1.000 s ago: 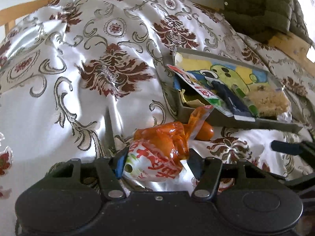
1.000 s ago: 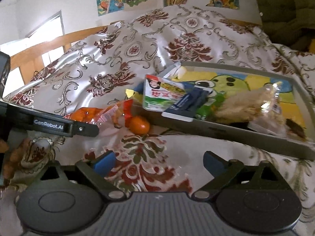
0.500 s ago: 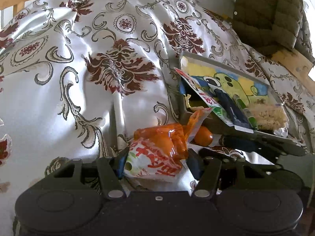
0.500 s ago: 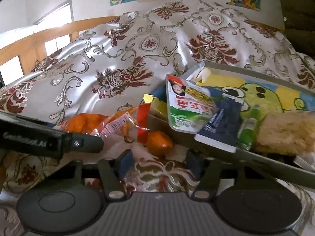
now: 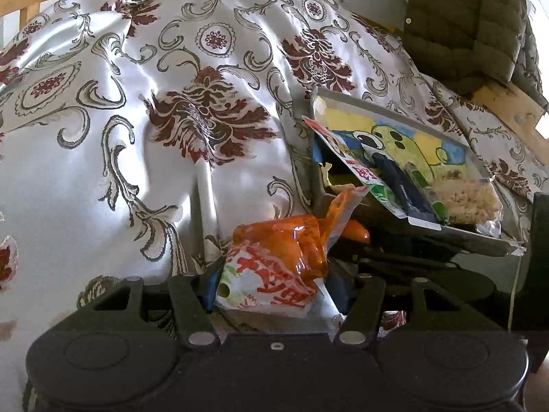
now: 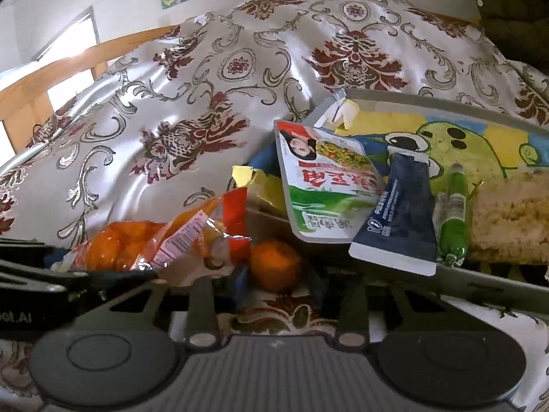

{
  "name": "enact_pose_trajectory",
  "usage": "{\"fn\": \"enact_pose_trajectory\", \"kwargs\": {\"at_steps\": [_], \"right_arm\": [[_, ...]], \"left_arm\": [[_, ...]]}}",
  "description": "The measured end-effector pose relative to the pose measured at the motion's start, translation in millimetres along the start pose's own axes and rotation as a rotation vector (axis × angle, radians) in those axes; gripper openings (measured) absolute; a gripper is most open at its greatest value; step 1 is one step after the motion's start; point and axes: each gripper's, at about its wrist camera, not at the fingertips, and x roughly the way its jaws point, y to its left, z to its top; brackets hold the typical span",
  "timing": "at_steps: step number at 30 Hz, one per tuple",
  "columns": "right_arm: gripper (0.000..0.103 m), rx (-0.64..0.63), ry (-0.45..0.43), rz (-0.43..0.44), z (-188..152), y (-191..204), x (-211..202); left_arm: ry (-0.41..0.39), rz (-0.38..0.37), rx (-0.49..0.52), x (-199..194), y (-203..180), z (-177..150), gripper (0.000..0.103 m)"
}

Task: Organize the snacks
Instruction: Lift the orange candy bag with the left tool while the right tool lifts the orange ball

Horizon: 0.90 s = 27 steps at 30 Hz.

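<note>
Left wrist view: the left gripper (image 5: 274, 286) clamps about half-wide on the orange snack bag (image 5: 274, 261), red lettering on its white end, lying on the patterned cloth (image 5: 137, 120) just beside the grey tray (image 5: 394, 111).

Right wrist view: the right gripper (image 6: 279, 283) has just been closing, jaws narrow around one loose orange ball (image 6: 274, 269); contact unclear. In the tray, one green-and-white pouch (image 6: 326, 185), one navy sachet (image 6: 401, 213), one green tube (image 6: 454, 213), one crumbly cake (image 6: 511, 216)

Silvery bedspread (image 5: 103, 178) with maroon damask flowers; orange snack bag (image 5: 278, 257); grey tray (image 6: 446, 106) printed with what looks like a green frog.
</note>
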Motion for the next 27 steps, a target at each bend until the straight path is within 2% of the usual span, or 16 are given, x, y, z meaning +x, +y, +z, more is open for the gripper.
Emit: {"fn": "enact_pose_trajectory", "kwargs": {"at_steps": [14,21,27], "right_arm": [[0.036,0.013,-0.049,-0.022,-12,4,-37],[0.036,-0.023,-0.056,-0.039,-17,2,-73],[0.036,-0.035,-0.064,-0.069,-28,-8,-111]], "left_arm": [[0.017,0.010,0.058,-5,-13,-4,0.060],[0.010,-0.016,0.060,-18,-30,-14,0.059],[0.012,-0.010,0.098,-31,-41,-21,0.059]]}}
